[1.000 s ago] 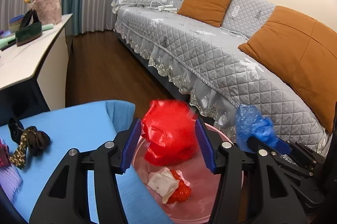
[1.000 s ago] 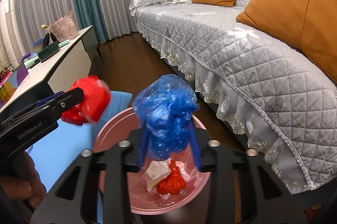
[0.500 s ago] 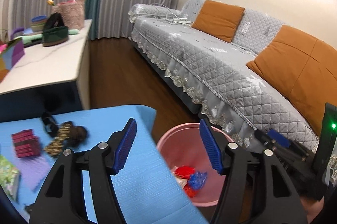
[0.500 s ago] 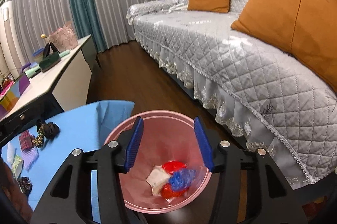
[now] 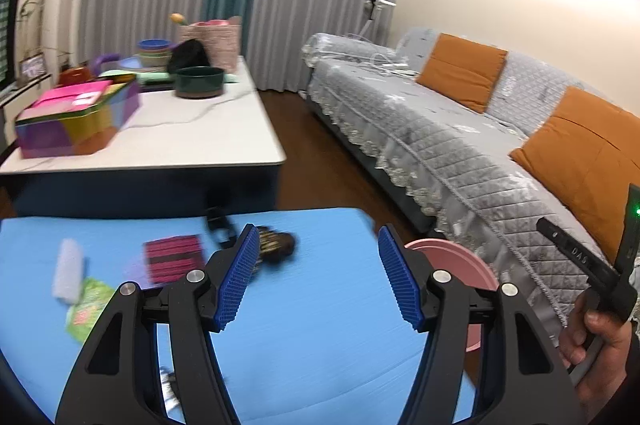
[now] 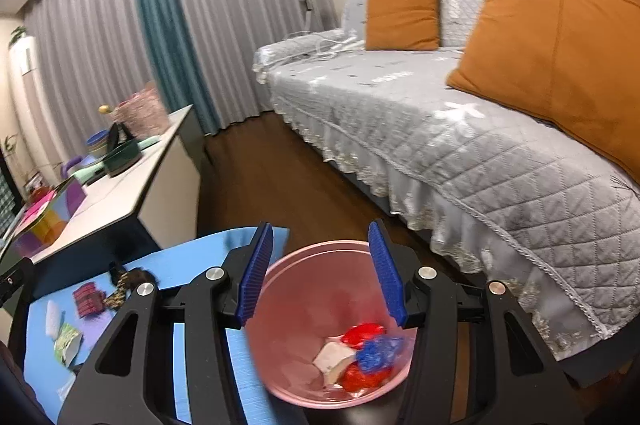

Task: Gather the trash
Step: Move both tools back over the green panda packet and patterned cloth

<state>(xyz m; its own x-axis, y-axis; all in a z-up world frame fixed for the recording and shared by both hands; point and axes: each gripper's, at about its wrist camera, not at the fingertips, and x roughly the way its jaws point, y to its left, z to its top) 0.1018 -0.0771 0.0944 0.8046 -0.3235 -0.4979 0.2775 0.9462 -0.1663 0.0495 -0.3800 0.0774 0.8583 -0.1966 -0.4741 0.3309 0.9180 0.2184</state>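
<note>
My right gripper (image 6: 320,237) hangs open and empty above the pink bin (image 6: 296,305). In the bin lie a red bag (image 6: 362,332), a blue bag (image 6: 380,349) and a white paper scrap (image 6: 334,361). My left gripper (image 5: 316,237) is also open and empty, over the blue table (image 5: 320,325), with the bin (image 5: 456,257) to its right. On the table ahead and to its left lie a white roll (image 5: 68,275), a green packet (image 5: 86,309), a pink-and-black striped piece (image 5: 174,257) and a dark brown bundle (image 5: 278,245).
A white-topped table (image 5: 192,129) behind carries a colourful box (image 5: 76,117), bowls and a basket. A grey quilted sofa (image 5: 440,129) with orange cushions runs along the right. Dark wood floor lies between. A person's hand (image 5: 600,329) holds the right gripper's handle.
The red bag left my left gripper and the blue bag left my right one; both now lie in the bin. The left gripper swung left over the blue table. The right one rose slightly.
</note>
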